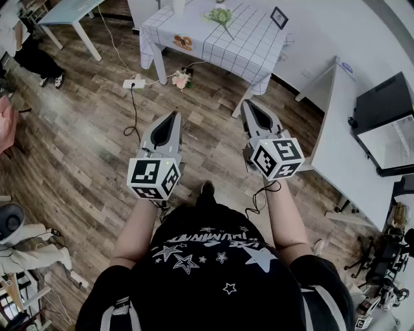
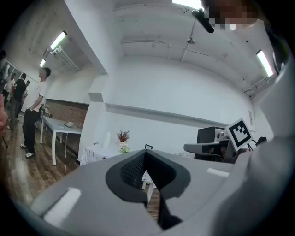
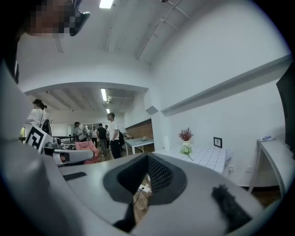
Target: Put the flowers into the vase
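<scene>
Far ahead stands a table with a white checked cloth [image 1: 252,45]. A green flower [image 1: 220,16] lies on it, and the base of a white vase [image 1: 179,5] shows at the frame's top edge. A pink bunch of flowers [image 1: 182,79] lies on the floor by the table leg. In the right gripper view the vase [image 3: 185,143] carries a reddish sprig, with the green flower [image 3: 186,150] beside it. My left gripper [image 1: 173,116] and right gripper [image 1: 248,105] are held level side by side over the floor, well short of the table. Both are shut and empty.
A small picture frame [image 1: 279,17] and a plate of food [image 1: 183,42] are on the table. A power strip [image 1: 134,83] with cables lies on the wooden floor. A white desk [image 1: 343,149] with a black box [image 1: 381,103] is at the right. Several people [image 3: 103,136] stand far off.
</scene>
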